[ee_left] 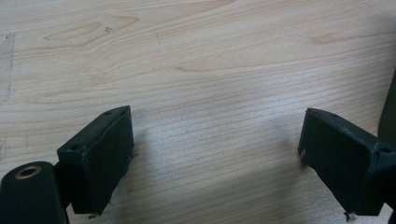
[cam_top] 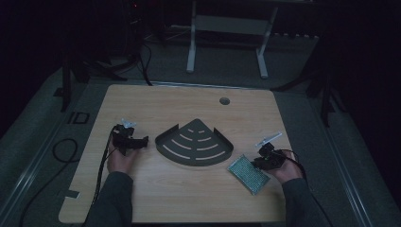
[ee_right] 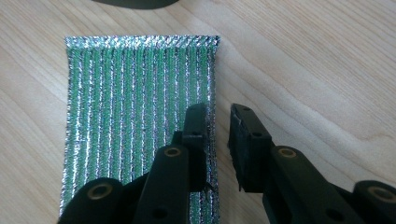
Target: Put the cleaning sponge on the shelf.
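Note:
A green and silver scouring pad (cam_top: 248, 174) lies flat near the table's front right. My right gripper (cam_top: 261, 161) hovers at its far end. In the right gripper view one jaw is over the pad (ee_right: 140, 116) and the other over bare wood. The pad's edge runs under the narrow gap of the right gripper (ee_right: 219, 112), which is open with nothing pinched. A dark quarter-round corner shelf (cam_top: 170, 139) with curved slots sits mid-table. My left gripper (cam_top: 135, 136) rests just left of it, wide open (ee_left: 217, 126) over bare wood. The shelf's edge (ee_left: 390, 107) shows at the right.
The wooden table (cam_top: 189, 198) has a round cable hole (cam_top: 224, 100) at the back. A white desk frame (cam_top: 227, 28) stands on the floor beyond. Cables (cam_top: 61, 146) trail off the left side. The room around is dark.

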A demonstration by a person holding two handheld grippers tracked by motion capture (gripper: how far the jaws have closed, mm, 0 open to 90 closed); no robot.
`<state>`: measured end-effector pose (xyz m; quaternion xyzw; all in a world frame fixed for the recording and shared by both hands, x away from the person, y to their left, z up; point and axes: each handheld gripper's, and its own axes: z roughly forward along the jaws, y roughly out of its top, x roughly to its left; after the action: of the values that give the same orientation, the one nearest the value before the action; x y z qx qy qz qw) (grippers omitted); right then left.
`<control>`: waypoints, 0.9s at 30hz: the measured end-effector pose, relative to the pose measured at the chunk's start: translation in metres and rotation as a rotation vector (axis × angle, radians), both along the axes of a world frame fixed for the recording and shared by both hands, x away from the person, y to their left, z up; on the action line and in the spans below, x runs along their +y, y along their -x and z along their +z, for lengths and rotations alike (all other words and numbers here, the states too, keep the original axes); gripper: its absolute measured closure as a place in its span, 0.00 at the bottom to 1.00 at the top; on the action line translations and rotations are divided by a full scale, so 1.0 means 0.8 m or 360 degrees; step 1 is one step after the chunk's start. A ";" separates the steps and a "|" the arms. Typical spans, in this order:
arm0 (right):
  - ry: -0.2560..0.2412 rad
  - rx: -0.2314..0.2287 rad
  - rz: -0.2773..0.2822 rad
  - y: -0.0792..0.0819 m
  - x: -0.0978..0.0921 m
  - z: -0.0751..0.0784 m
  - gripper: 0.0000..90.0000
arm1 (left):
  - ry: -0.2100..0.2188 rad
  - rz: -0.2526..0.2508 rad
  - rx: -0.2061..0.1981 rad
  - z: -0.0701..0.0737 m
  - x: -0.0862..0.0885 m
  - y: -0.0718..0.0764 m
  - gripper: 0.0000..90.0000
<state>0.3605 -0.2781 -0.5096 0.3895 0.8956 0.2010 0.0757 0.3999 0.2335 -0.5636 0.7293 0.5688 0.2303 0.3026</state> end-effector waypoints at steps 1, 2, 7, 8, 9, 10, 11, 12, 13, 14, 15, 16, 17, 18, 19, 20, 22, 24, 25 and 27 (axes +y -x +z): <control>-0.0006 0.0002 0.0002 0.000 0.000 0.001 0.84 | 0.0000 0.0000 0.0000 0.000 0.000 0.000 0.12; -0.0015 0.0002 0.0006 0.001 -0.001 0.001 0.84 | -0.0001 0.0000 0.0001 0.000 0.000 0.000 0.12; -0.0011 0.0044 0.0003 0.000 -0.001 -0.003 0.81 | -0.0001 0.0001 0.0001 0.000 0.000 0.000 0.12; -0.0018 0.0059 -0.0005 -0.001 -0.002 -0.004 0.81 | -0.0001 0.0000 0.0001 0.000 0.000 0.000 0.12; -0.0023 0.0070 -0.0011 -0.002 -0.003 -0.004 0.81 | -0.0001 0.0000 0.0001 0.000 0.000 0.000 0.12; -0.0029 0.0090 -0.0020 -0.003 -0.003 -0.004 0.81 | 0.0000 0.0000 0.0000 0.000 0.000 0.000 0.12; -0.0032 0.0106 -0.0025 -0.004 -0.003 -0.005 0.82 | -0.0001 0.0000 0.0001 0.000 0.000 0.000 0.12; -0.0044 0.0125 -0.0026 -0.006 -0.004 -0.006 0.82 | 0.0000 0.0000 0.0000 0.000 0.000 0.000 0.12; -0.0069 0.0158 -0.0040 -0.008 -0.006 -0.007 0.83 | 0.0001 0.0000 -0.0001 0.000 0.000 0.000 0.12; -0.0087 0.0180 -0.0048 -0.010 -0.007 -0.007 0.84 | 0.0002 0.0000 -0.0001 0.000 0.000 0.000 0.12; -0.0111 0.0201 -0.0052 -0.011 -0.009 -0.008 0.85 | 0.0001 0.0000 -0.0001 0.000 0.000 0.000 0.12; -0.0130 0.0215 -0.0053 -0.012 -0.011 -0.009 0.86 | 0.0001 0.0000 -0.0001 0.000 0.000 0.000 0.13; -0.0145 0.0223 -0.0049 -0.012 -0.012 -0.010 0.87 | 0.0002 0.0000 -0.0001 0.000 0.000 0.000 0.12; -0.0145 0.0223 -0.0049 -0.012 -0.012 -0.010 0.87 | 0.0002 0.0000 -0.0001 0.000 0.000 0.000 0.12; -0.0155 0.0228 -0.0049 -0.012 -0.012 -0.011 0.88 | 0.0002 0.0000 -0.0002 0.000 0.000 0.000 0.12; -0.0151 0.0230 -0.0043 -0.012 -0.012 -0.011 0.90 | 0.0002 0.0000 -0.0002 0.000 0.000 0.000 0.12; -0.0136 0.0234 -0.0043 -0.012 -0.010 -0.010 0.92 | 0.0002 0.0000 -0.0002 0.000 0.000 0.000 0.13; -0.0109 0.0238 -0.0040 -0.012 -0.007 -0.008 0.94 | 0.0002 0.0000 -0.0003 0.000 0.000 0.000 0.13; -0.0092 0.0235 -0.0031 -0.012 -0.005 -0.008 0.95 | 0.0002 0.0000 -0.0002 0.000 0.000 0.000 0.13; -0.0073 0.0225 -0.0013 -0.011 -0.004 -0.006 0.96 | 0.0001 -0.0001 -0.0002 0.000 0.000 0.000 0.13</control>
<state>0.3697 -0.2810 -0.5146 0.4082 0.8923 0.1930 0.0042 0.3996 0.2335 -0.5636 0.7291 0.5686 0.2304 0.3033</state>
